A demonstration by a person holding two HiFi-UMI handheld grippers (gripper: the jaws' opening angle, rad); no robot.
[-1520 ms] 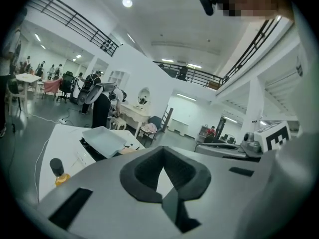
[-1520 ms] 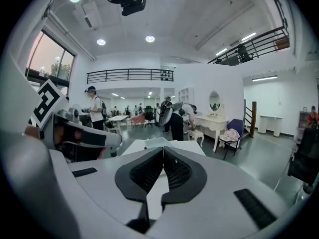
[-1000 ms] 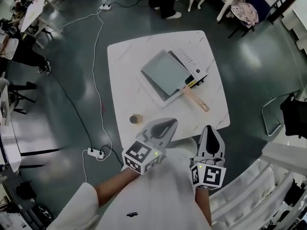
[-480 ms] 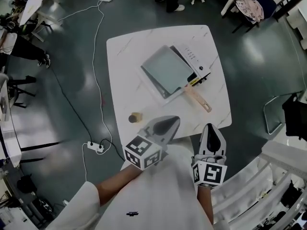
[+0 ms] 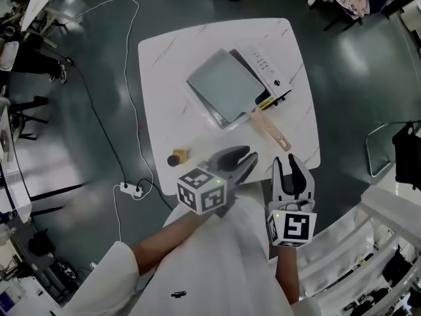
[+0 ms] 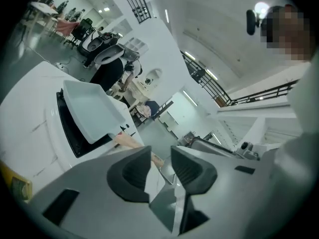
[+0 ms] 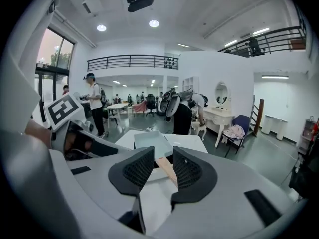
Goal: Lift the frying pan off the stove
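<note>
A square grey frying pan (image 5: pixel 223 87) with a pale wooden handle (image 5: pixel 268 131) sits on a white and black stove (image 5: pixel 266 78) on the white table (image 5: pixel 161 110). The handle points toward the table's near right edge. Both grippers hang close to my body at the near edge, short of the handle. My left gripper (image 5: pixel 245 162) and right gripper (image 5: pixel 289 164) are both opening, with nothing between their jaws. In the left gripper view the pan (image 6: pixel 92 111) is at the left, beyond the left gripper (image 6: pixel 160 158). The right gripper (image 7: pixel 163 166) looks along the handle (image 7: pixel 166 169) to the pan (image 7: pixel 152 142).
A small yellow-brown object (image 5: pixel 176 157) lies near the table's front left corner. A cable and power strip (image 5: pixel 131 191) run over the dark floor at the left. White chairs (image 5: pixel 368 242) stand at the right. People stand in the background of the right gripper view.
Both grippers' jaws have gone from shut to parted. The table now sits a little higher in the head view, and the grippers reach slightly closer to its near edge.
</note>
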